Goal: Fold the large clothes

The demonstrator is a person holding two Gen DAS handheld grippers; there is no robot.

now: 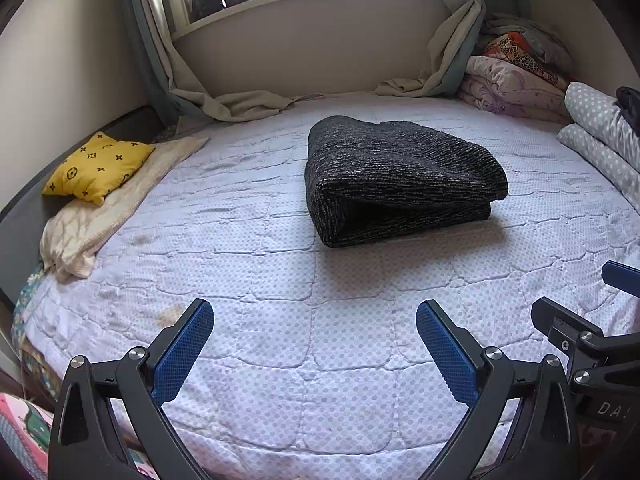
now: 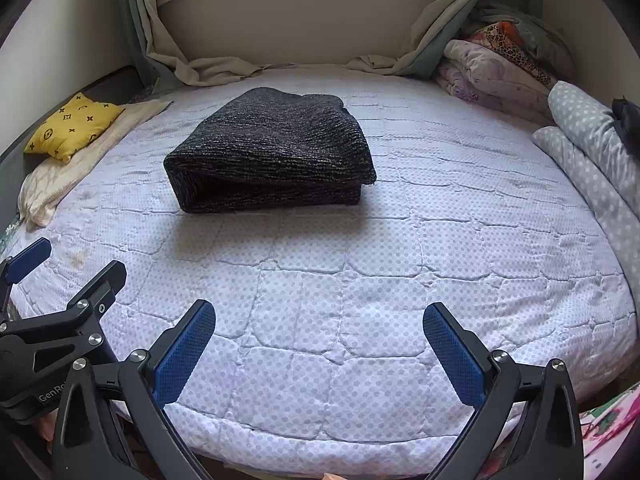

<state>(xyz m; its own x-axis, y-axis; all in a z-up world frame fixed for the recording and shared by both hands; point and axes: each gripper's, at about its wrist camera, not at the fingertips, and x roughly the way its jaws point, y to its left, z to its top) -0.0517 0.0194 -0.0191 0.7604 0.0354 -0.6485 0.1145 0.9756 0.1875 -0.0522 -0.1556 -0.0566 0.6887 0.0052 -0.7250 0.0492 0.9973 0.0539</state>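
Observation:
A dark grey knitted garment [image 1: 396, 176] [image 2: 272, 152] lies folded into a thick rectangular bundle in the middle of the bed [image 1: 280, 272] [image 2: 400, 240], which has a white dotted quilt. My left gripper [image 1: 314, 316] hovers open over the near edge of the bed, well short of the bundle, with nothing between its blue pads [image 1: 184, 352]. My right gripper [image 2: 320, 314] is likewise open and empty near the bed's front edge. Each gripper shows in the other's view: the right gripper [image 1: 580, 320] at the right edge, the left gripper [image 2: 64, 284] at the left edge.
A yellow patterned cushion [image 1: 96, 166] [image 2: 72, 124] rests on a cream blanket [image 1: 104, 216] at the left side. Folded quilts [image 1: 516, 80] [image 2: 500, 72] and dotted bedding [image 1: 600, 136] [image 2: 592, 152] are stacked at the right. Curtains [image 1: 240, 104] pool under the window at the back.

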